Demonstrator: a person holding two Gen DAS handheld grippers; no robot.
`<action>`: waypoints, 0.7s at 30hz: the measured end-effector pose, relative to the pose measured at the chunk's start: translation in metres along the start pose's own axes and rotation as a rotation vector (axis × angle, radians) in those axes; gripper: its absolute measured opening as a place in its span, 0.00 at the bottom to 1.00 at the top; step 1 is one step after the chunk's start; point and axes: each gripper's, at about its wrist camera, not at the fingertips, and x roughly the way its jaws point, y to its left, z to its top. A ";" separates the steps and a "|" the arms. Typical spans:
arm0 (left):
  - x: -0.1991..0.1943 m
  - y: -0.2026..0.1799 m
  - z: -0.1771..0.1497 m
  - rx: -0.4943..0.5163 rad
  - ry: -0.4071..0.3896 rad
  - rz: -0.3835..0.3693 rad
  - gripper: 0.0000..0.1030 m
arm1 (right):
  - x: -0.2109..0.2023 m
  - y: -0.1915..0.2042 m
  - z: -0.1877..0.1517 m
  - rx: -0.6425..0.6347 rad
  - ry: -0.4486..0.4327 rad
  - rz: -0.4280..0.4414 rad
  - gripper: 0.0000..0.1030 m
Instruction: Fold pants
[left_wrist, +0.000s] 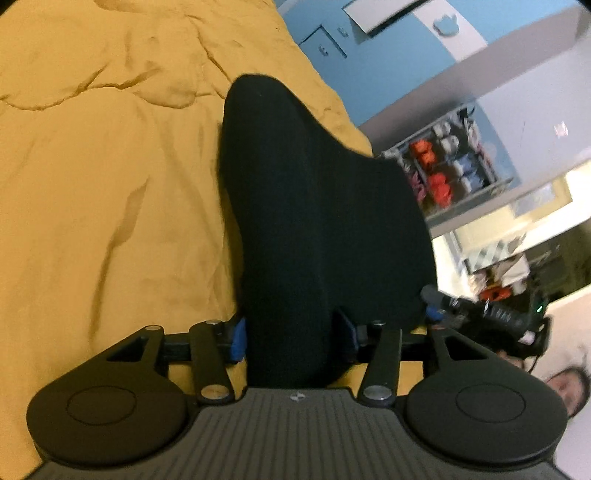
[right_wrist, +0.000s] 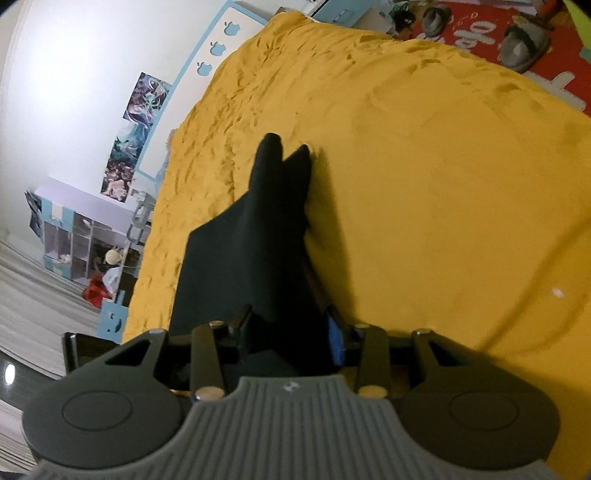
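yellow bed (left_wrist: 92, 184): left gripper (left_wrist: 293, 338) and right gripper (right_wrist: 291, 334) both clamp black pants (left_wrist: 295, 206), legs trailing toward 12 o'clock; uneven pull could slip cloth.

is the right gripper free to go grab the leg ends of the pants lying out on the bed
Probably not as things stand: the right gripper is shut on the black pants. The leg ends lie unobstructed ahead on the yellow bedspread.

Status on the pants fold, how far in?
Early to mid. Done: both claws have gripped the black pants. In hand: left claw and right claw hold them lifted, legs trailing onto the yellow bedspread. Left: no finished fold visible; laying flat remains.
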 end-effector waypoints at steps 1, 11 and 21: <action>-0.001 -0.001 -0.002 0.013 -0.005 0.008 0.59 | -0.001 -0.001 -0.002 0.000 -0.005 -0.006 0.34; -0.013 -0.019 -0.021 0.110 -0.003 0.091 0.60 | -0.017 0.015 -0.046 -0.078 -0.173 -0.170 0.31; -0.033 -0.034 -0.051 0.167 0.057 0.170 0.65 | -0.044 0.061 -0.108 -0.108 -0.195 -0.350 0.38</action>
